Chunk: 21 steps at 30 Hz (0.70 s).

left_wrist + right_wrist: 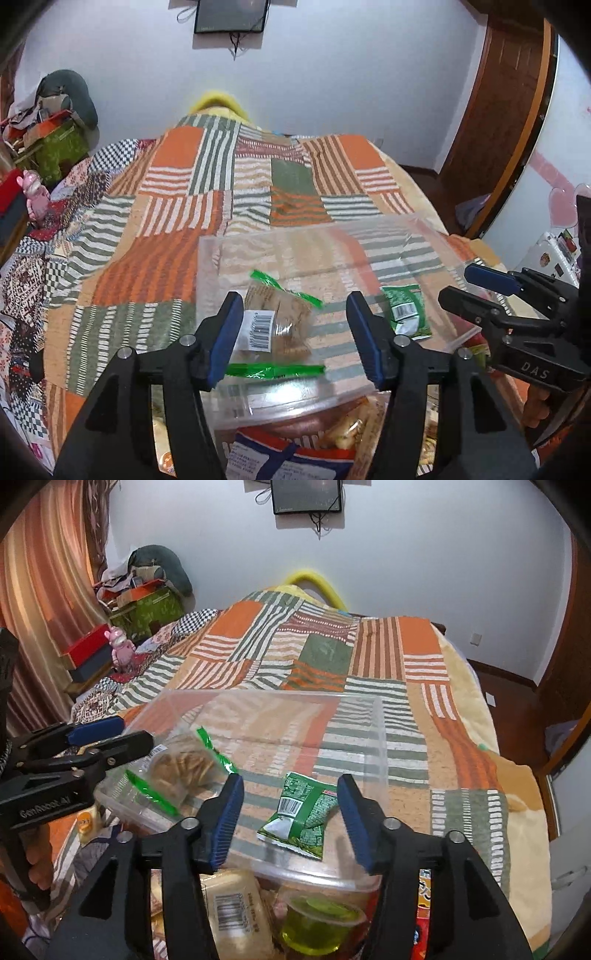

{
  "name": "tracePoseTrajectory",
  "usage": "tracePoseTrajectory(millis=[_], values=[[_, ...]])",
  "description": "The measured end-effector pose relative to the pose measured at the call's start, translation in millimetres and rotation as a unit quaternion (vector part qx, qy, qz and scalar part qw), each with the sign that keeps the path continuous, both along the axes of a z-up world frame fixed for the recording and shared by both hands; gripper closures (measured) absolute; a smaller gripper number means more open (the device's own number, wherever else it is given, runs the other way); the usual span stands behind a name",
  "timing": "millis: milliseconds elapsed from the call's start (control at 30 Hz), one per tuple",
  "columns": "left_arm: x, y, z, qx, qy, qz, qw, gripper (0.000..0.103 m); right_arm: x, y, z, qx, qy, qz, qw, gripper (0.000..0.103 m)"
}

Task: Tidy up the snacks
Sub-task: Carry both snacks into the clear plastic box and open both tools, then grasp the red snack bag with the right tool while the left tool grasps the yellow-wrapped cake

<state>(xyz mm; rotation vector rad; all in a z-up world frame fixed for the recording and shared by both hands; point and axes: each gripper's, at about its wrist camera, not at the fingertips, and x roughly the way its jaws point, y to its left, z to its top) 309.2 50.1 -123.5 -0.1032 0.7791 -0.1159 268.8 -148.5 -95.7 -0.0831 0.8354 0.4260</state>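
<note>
Clear plastic bin (376,738): centre frame, resting on the patchwork bed (369,653).

Contents: cracker packet (284,321) with green sealed ends, left side; green snack sachet (306,814), right side, well apart.

Loose snacks: heaped at lower frame, outside the bin, including a green jelly cup (317,919).

Left gripper (293,338): jaws spread wide, empty, above the crackers.

Right gripper (291,818): jaws spread wide, empty, flanking the sachet.

Handling, judged: both packets light, crinkly, slippery; crackers fragile. Grip sealed edges, gently.
</note>
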Motion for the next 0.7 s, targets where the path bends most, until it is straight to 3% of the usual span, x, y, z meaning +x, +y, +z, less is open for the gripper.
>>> tracePoseTrajectory(millis=[367, 700], values=[[-40, 32, 25, 0.018, -0.02, 0.039, 0.9989, 0.035, -18, -30, 22, 0.01, -0.018, -0.021, 1.0, 0.047], [-65, 77, -20, 0.033, 0.052, 0.086, 0.9944, 0.034, -37, -76, 18, -0.004, -0.016, -0.066, 0.998, 0.039]])
